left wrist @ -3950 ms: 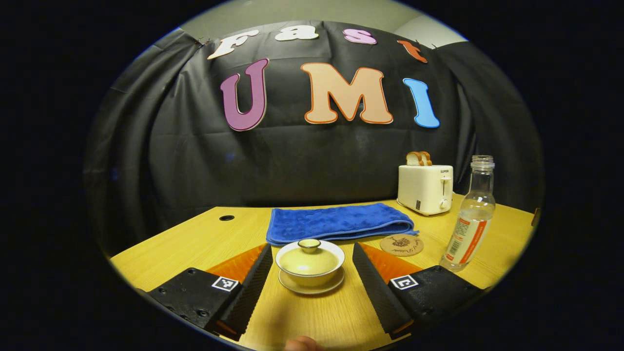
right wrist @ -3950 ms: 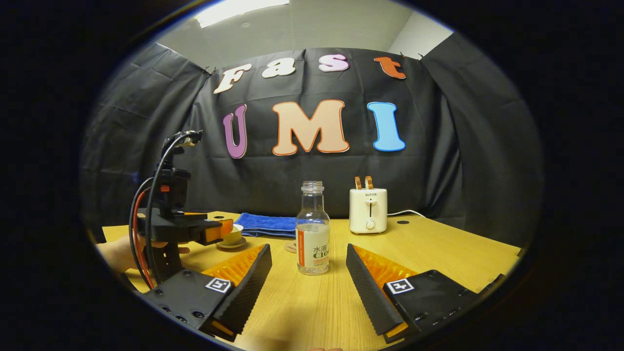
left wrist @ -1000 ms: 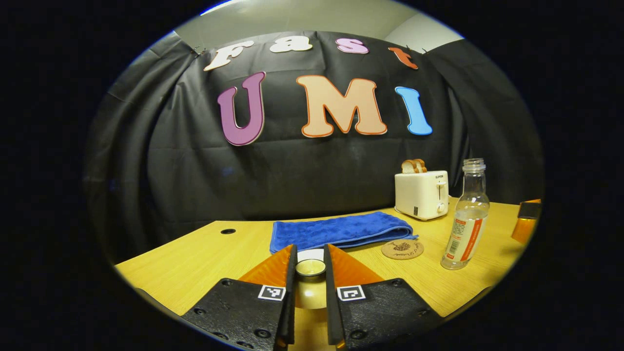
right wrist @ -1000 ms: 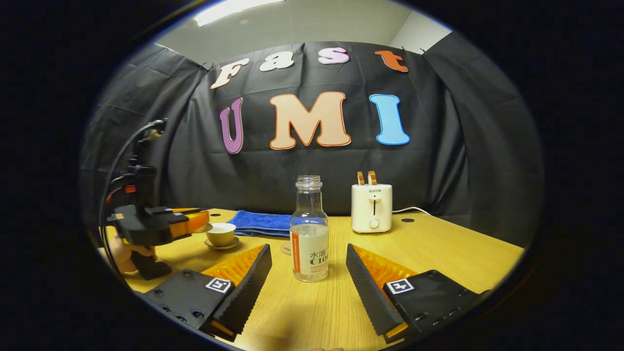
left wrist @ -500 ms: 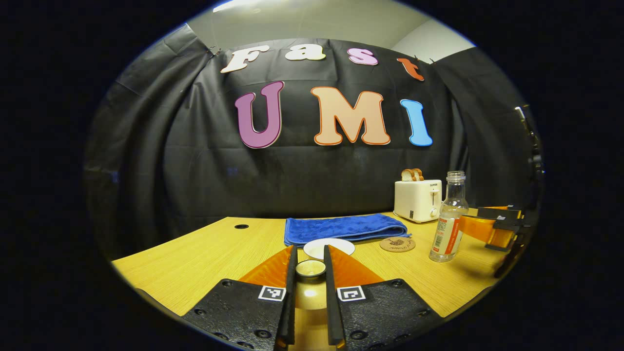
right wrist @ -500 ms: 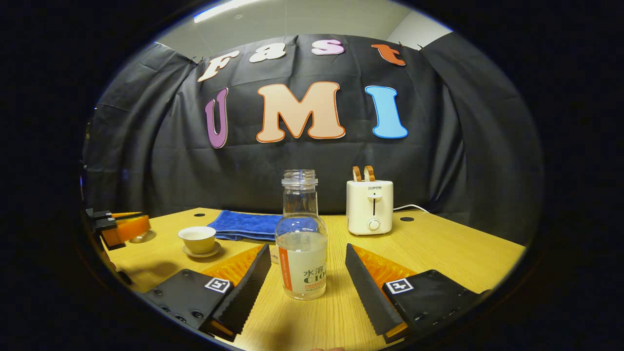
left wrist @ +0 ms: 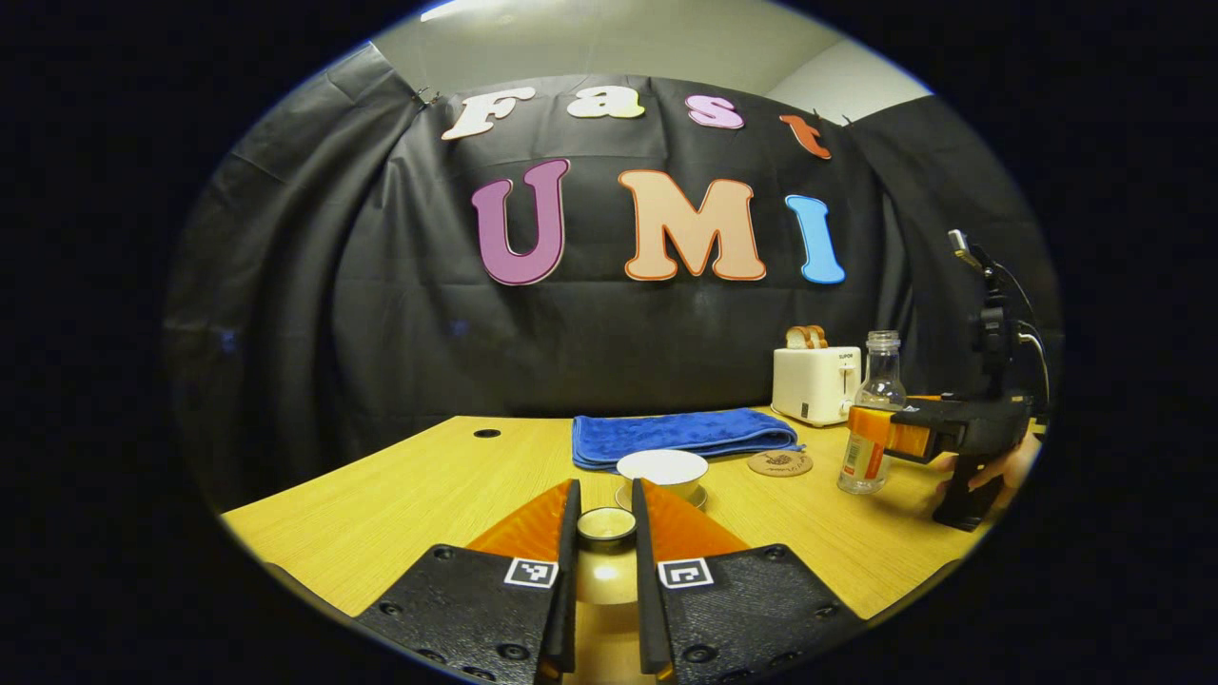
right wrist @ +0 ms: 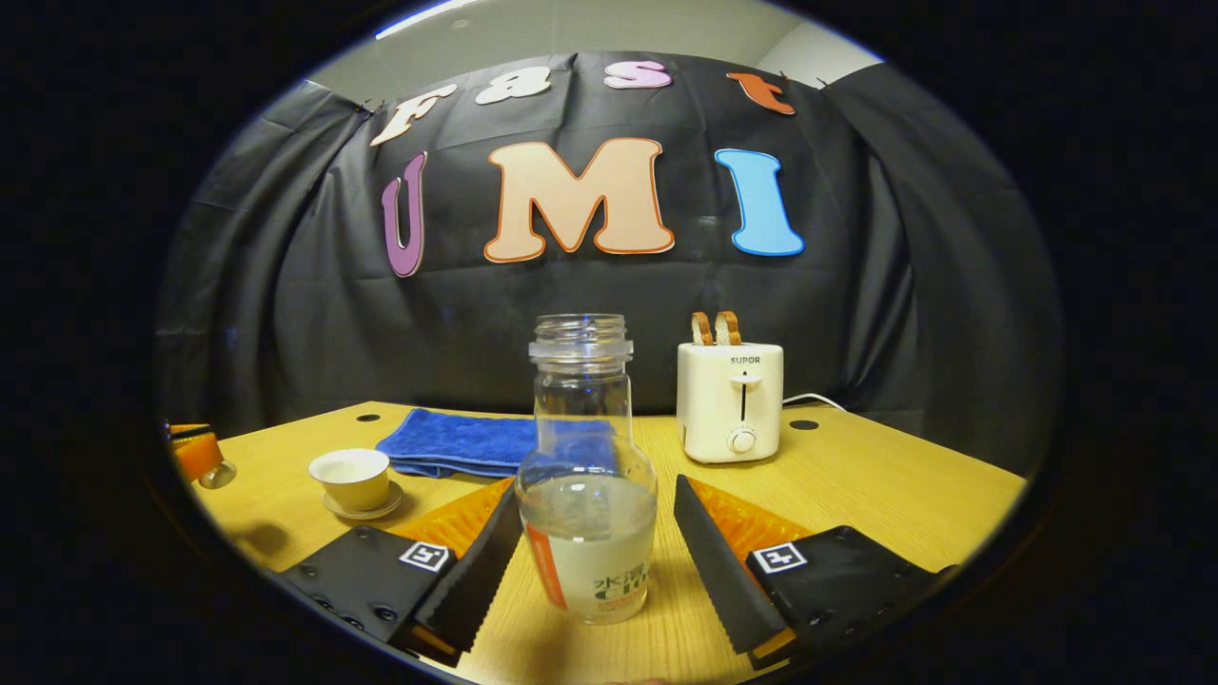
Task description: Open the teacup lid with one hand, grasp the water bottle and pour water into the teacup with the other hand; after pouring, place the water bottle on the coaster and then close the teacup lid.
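Pinching the lid (left wrist: pixel 606 523), left hand-held gripper (left wrist: pixel 605 533) closed tight.

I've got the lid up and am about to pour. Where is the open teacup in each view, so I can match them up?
Left gripper view: the teacup sits on its saucer at lower centre, just beyond the left claw, in front of the blue towel.
Right gripper view: the teacup is at lower left, left of the water bottle.
Shared landmark: the white toaster at the back of the table.
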`<state>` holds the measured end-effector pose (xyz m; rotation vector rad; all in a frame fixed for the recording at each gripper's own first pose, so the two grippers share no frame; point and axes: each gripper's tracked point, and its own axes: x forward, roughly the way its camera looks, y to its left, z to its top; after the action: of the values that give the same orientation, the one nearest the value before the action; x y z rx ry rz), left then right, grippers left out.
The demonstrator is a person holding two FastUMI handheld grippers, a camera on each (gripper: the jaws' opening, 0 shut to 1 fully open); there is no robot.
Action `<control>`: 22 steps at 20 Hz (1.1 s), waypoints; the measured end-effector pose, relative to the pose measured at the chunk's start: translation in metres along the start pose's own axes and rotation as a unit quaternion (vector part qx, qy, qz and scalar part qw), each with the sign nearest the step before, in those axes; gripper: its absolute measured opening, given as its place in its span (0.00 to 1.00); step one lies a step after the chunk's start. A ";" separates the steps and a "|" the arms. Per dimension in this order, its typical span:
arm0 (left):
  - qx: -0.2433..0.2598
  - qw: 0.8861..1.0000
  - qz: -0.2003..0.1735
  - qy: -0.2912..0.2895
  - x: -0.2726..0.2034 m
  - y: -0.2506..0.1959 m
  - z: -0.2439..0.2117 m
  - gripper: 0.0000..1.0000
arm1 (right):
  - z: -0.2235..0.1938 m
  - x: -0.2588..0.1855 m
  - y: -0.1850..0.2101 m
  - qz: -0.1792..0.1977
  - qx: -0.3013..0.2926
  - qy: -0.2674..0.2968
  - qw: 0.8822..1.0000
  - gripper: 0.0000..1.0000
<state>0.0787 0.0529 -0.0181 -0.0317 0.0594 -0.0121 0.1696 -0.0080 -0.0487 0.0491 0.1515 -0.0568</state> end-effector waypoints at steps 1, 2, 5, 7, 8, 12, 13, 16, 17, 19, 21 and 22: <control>0.003 1.000 0.001 0.002 0.000 0.001 0.000 0.24 | 0.002 0.003 0.000 -0.003 0.001 -0.007 1.000 0.99; 0.002 1.000 -0.003 0.000 0.001 -0.001 0.000 0.24 | 0.006 0.005 0.001 -0.006 -0.001 -0.018 1.000 0.94; 0.005 1.000 -0.029 -0.001 0.002 -0.012 0.000 0.24 | 0.006 0.009 -0.001 -0.023 -0.001 -0.023 0.999 0.82; 0.005 1.000 -0.028 0.000 0.002 -0.010 0.000 0.24 | 0.004 0.011 0.000 -0.024 -0.003 -0.019 1.000 0.80; 0.003 1.000 -0.026 -0.001 0.002 -0.008 0.000 0.24 | 0.006 0.012 0.001 -0.024 -0.003 -0.020 1.000 0.79; 0.002 1.000 -0.025 0.000 0.001 -0.009 0.000 0.24 | 0.007 0.016 0.016 -0.014 -0.043 -0.023 0.999 0.75; 0.002 1.000 -0.025 0.001 0.002 -0.009 -0.001 0.24 | 0.009 0.018 0.024 -0.012 -0.068 -0.025 0.997 0.75; 0.002 1.000 -0.024 0.000 0.002 -0.008 -0.001 0.24 | 0.011 0.029 0.048 -0.008 -0.141 -0.032 0.989 0.75; 0.002 1.000 -0.024 0.000 0.002 -0.008 0.000 0.24 | 0.011 0.033 0.057 -0.006 -0.162 -0.034 0.986 0.75; 0.002 1.000 -0.024 0.000 0.002 -0.008 -0.001 0.24 | 0.009 0.039 0.071 -0.001 -0.194 -0.036 0.980 0.75; 0.002 1.000 -0.024 0.000 0.001 -0.008 -0.001 0.24 | 0.008 0.046 0.089 0.010 -0.232 -0.033 0.972 0.75; 0.002 1.000 -0.024 0.001 0.002 -0.008 -0.001 0.24 | 0.007 0.049 0.096 0.014 -0.253 -0.031 0.967 0.75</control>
<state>0.0810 0.0450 -0.0189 -0.0298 0.0600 -0.0605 0.2249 0.0844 -0.0450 -0.4602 0.0991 0.0099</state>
